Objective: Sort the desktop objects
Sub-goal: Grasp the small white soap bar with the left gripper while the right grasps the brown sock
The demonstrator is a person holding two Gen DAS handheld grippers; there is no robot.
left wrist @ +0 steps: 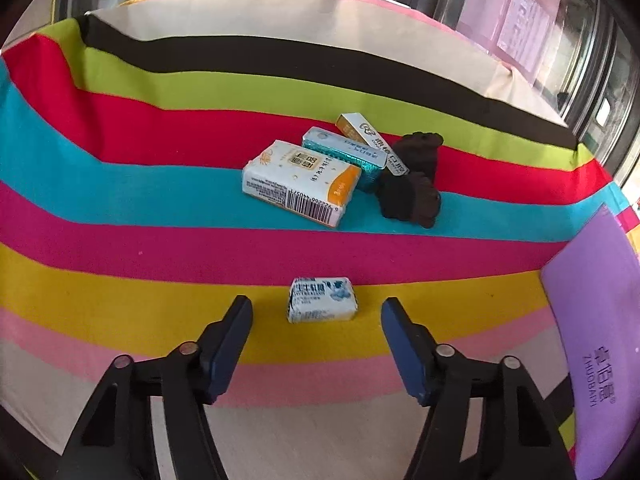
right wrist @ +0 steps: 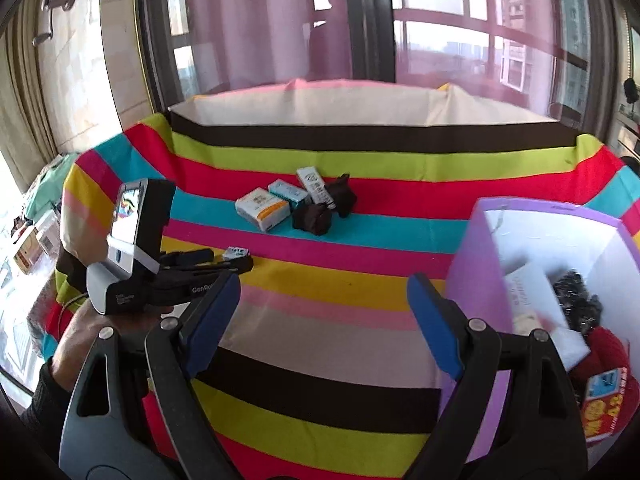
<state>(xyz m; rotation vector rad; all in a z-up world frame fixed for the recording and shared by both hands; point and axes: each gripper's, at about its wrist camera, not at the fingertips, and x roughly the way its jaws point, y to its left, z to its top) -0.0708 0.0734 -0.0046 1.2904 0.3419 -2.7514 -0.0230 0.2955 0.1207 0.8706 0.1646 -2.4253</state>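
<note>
The small white-and-blue packet (left wrist: pixel 322 299) lies flat on the yellow stripe of the striped tablecloth (left wrist: pixel 120 208), just ahead of the left gripper (left wrist: pixel 316 312), whose blue-padded jaws stand wide apart on either side of it without touching. It looks light and soft, probably a wrapped tissue or wipe pack, so it should give a little under the pads; taking it across its short sides, low and square, seems the safest hold, since the glossy wrapper may slip. Farther off on the blue and red stripes sit a larger tissue pack (left wrist: pixel 298 182), a teal box (left wrist: pixel 346 152), a slim orange-and-white box (left wrist: pixel 372 142) and dark gloves (left wrist: pixel 412 184), bunched together. The right wrist view adds what the left cannot: the purple box (right wrist: pixel 472 264) on the right stands open, already holding several items, though they are blurred. The right gripper (right wrist: pixel 324 296) hangs empty with jaws spread, near that box.
</note>
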